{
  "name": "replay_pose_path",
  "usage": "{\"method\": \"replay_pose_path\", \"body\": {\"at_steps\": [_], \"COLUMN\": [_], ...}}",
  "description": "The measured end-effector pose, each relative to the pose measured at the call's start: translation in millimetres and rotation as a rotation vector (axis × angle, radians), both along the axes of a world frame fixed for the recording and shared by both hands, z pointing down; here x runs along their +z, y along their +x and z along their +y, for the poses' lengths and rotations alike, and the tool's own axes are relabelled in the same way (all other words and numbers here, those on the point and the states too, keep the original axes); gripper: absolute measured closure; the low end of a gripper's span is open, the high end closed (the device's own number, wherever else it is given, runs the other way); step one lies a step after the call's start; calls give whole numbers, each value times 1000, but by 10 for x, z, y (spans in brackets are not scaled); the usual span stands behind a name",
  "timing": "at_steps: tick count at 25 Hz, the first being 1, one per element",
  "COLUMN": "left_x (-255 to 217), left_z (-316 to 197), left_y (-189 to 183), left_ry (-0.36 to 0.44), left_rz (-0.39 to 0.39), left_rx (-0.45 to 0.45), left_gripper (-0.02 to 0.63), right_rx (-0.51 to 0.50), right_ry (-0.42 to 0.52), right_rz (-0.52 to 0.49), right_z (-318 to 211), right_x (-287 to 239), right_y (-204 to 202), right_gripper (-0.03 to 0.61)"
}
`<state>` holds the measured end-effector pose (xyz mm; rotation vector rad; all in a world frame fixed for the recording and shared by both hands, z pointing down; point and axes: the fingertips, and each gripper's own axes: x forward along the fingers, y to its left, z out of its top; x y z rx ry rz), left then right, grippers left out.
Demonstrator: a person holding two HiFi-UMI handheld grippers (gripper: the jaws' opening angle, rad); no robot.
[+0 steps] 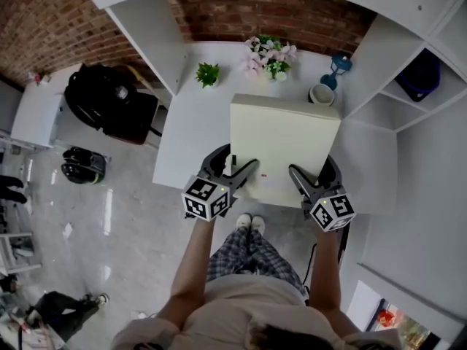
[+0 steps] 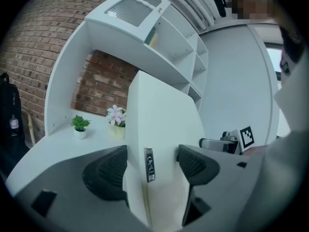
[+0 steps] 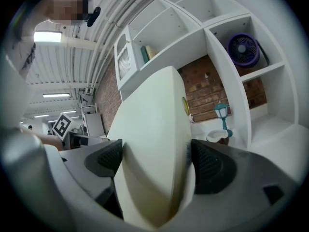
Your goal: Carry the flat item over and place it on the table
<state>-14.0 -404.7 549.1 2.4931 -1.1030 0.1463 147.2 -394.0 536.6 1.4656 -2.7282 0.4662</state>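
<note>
Over the white desk (image 1: 190, 137), flat cream panel (image 1: 284, 133), far edge near a cup (image 1: 321, 93), flowers (image 1: 270, 55) and small plant (image 1: 208, 73); bare desk strip along its left. Left gripper (image 1: 235, 165) and right gripper (image 1: 315, 170) each clamped on the panel's near edge, pads pressing both faces.

The panel (image 1: 284, 148) covers the counter's (image 1: 193, 133) middle and near edge, and its far edge hides the base of the cup (image 1: 321, 93) near the counter's far right corner. The left claw (image 1: 237, 168) and right claw (image 1: 314, 172) cover parts of the panel's near edge. Print on the panel's small metal tag (image 2: 149, 164) is too blurred to read. The person's head (image 1: 281, 337) is cut off by the bottom edge.
</note>
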Motion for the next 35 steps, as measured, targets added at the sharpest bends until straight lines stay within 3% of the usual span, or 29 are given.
{"method": "replay_pose_path", "body": {"at_steps": [13, 35], "left_x": [366, 1243], "left_z": [-225, -750], "left_y": [-21, 42], "left_ry": [-107, -512], "left_rz": [17, -17], "left_rx": [-20, -58], "left_gripper": [290, 288], "right_rx": [24, 45], "right_ry": [-165, -684], "right_rz": [-22, 38], "right_z": [-252, -854], "right_x": [428, 1319], "right_y": [11, 64], "right_gripper": [129, 129]}}
